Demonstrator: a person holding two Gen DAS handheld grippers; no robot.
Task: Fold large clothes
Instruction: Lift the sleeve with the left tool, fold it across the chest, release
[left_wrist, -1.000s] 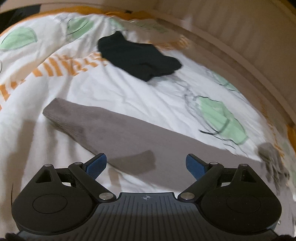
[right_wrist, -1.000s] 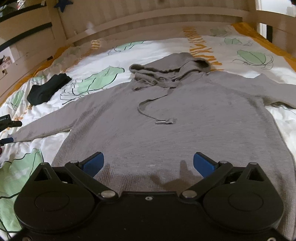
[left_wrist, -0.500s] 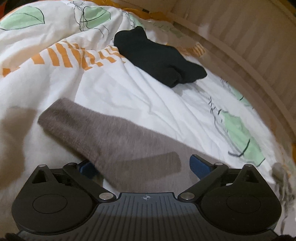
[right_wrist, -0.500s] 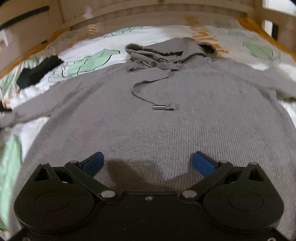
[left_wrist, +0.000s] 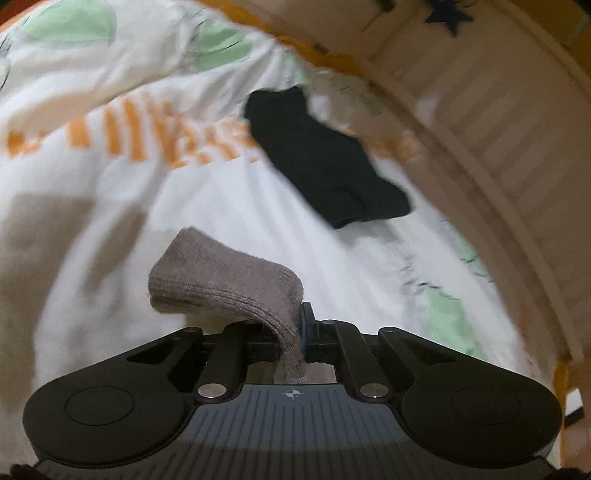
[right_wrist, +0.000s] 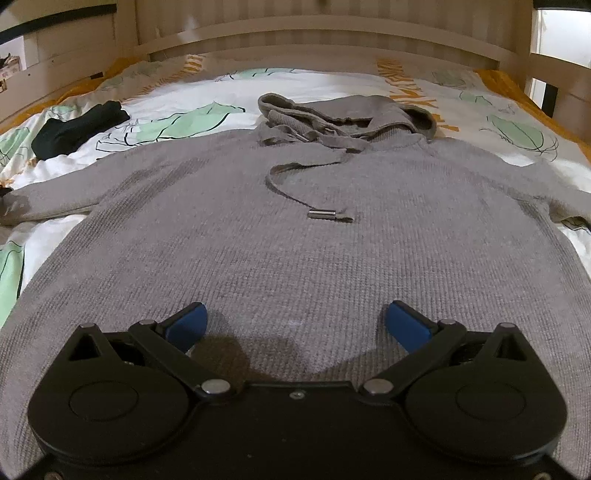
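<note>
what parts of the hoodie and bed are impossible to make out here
- Hoodie hem: right wrist view, hidden behind the right tongs.
- Its far sleeve end: cut off by that view's right edge.
- Sleeve cuff below the closing left tongs: left wrist view, hidden by the tongs' body.
- Bedsheet print: motion-blurred.

I've got the grey waffle-knit hooded sweater (right_wrist: 295, 236) lying flat, front up, hood bunched at 12 o'clock, drawstring trailing down the chest. Its sleeve stretches toward 9 o'clock, and the ribbed cuff (left_wrist: 221, 284) is pinched up, folded over itself.
</note>
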